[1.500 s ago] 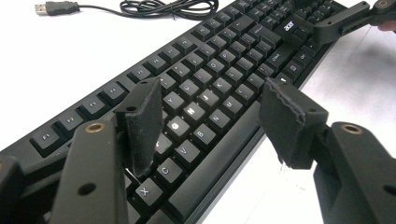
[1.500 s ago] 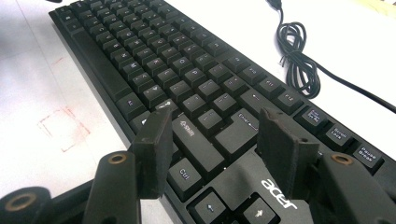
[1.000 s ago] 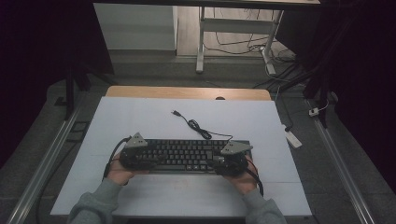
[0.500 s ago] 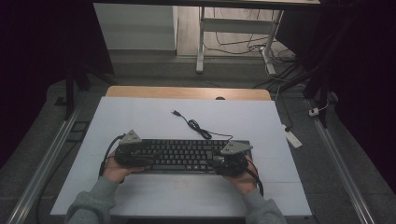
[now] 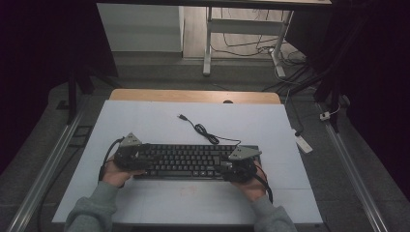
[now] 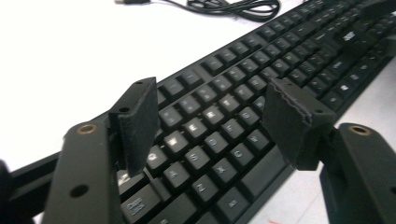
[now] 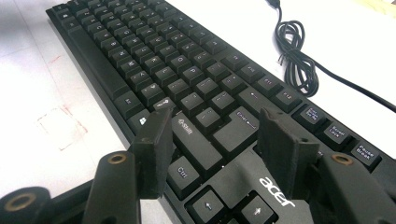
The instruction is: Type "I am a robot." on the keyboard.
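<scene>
Your left tool (image 5: 138, 157) sits at the left end of the flat black plastic keyboard (image 5: 186, 161), and its jaws stand apart over the keys with nothing pinched between them; they have just been closing a little. In the left gripper view the dark pads (image 6: 138, 122) hover above the letter rows, one toward the far edge and one toward the near edge.

The keyboard lies across the middle of the white-topped counter (image 5: 145, 121), its long axis running left to right, parallel to the near edge, with the key legends facing you. The keycaps are low, square and matte with pale lettering, and a maker's name in white sits above the arrow keys (image 7: 275, 191).

Behind the keyboard, its thin black cable (image 5: 203, 130) curls in a loose bundle and ends in a plug lying free on the counter, apart from both tools. Faint red marks (image 7: 60, 123) show on the counter surface just in front of the keyboard.

Your right tool (image 5: 231, 166) rests at the right end of the keyboard, jaws also apart, straddling the shift and enter keys without clamping anything.
</scene>
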